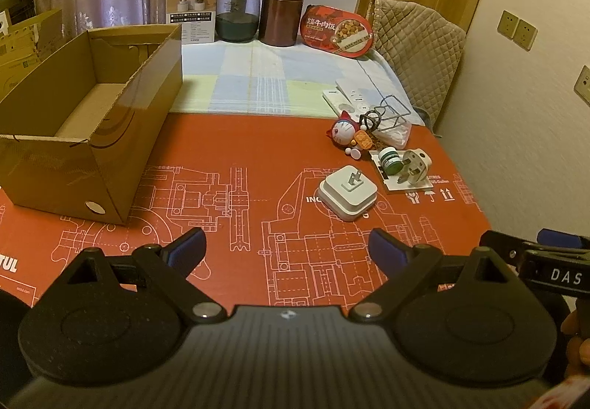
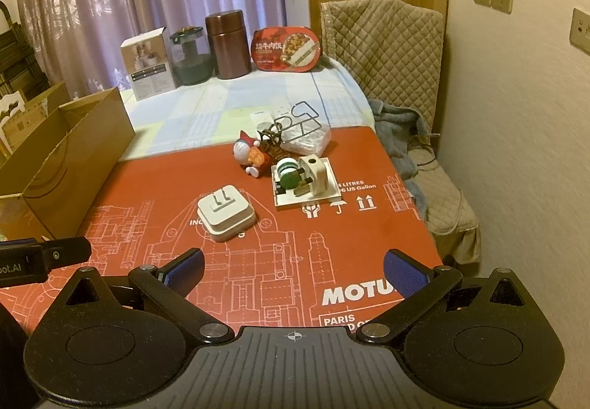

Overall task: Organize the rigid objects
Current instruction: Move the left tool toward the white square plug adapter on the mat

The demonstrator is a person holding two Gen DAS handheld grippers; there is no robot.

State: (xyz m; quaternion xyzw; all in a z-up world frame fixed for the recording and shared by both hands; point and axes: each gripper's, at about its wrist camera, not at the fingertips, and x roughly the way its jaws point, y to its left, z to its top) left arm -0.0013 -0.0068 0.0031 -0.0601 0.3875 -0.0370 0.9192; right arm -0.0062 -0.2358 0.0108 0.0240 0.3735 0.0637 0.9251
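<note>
Dim warm indoor light; fisheye-bent edges; mostly sharp.

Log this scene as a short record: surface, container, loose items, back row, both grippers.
surface: red mat with white line drawings
container: open cardboard box, left side, nothing visible inside
loose items: white charger prongs up; cat figurine; white plug adapter on a small card; wire rack
back row: white carton, dark glass jar, brown canister, red meal tray
left gripper: open, holding nothing
right gripper: open, holding nothing
</note>
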